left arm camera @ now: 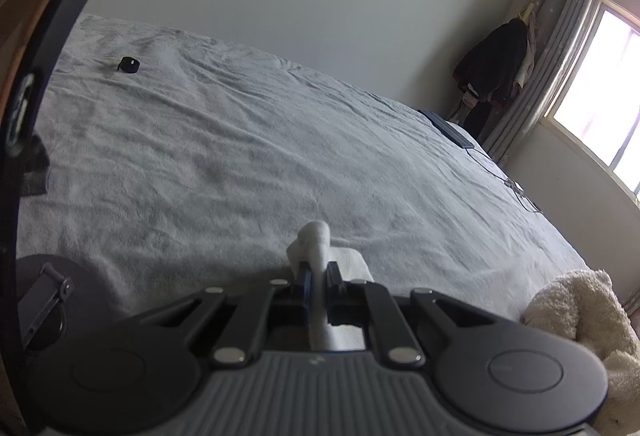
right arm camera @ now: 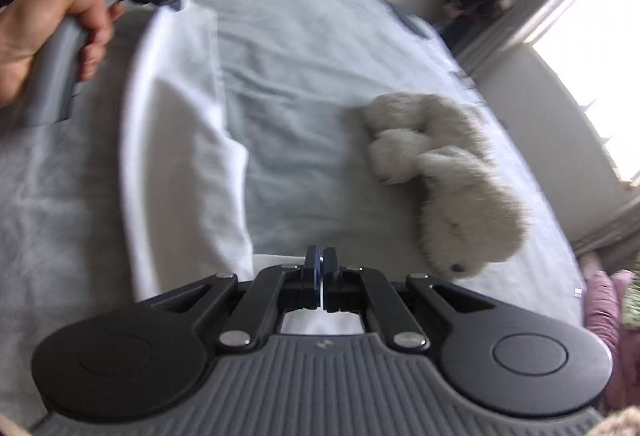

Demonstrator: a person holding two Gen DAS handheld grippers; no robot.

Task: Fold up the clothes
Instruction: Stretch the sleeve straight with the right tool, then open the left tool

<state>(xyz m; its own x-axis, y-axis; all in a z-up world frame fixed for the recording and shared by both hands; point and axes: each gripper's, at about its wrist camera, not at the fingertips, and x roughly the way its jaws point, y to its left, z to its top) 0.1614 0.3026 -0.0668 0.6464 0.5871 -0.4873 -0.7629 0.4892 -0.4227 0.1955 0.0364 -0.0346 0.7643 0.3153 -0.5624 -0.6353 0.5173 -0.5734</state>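
Left tongs (left arm camera: 318, 272) pinch white cloth (left arm camera: 316, 236); right tongs (right arm camera: 321, 268), closed empty, alone show hand (right arm camera: 44, 23).

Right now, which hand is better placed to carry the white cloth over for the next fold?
Left. The left gripper already pinches a bunched corner of the white cloth, lifting that edge off the bed. The right gripper has its jaws shut with no cloth visibly between them, so it would probably need to regrasp.

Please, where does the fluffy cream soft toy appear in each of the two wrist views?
Left wrist view: the soft toy is at the lower right edge, partly cut off, on the grey bed.
Right wrist view: it lies right of centre, on the bed.
Shared landmark: the bright window at the upper right.
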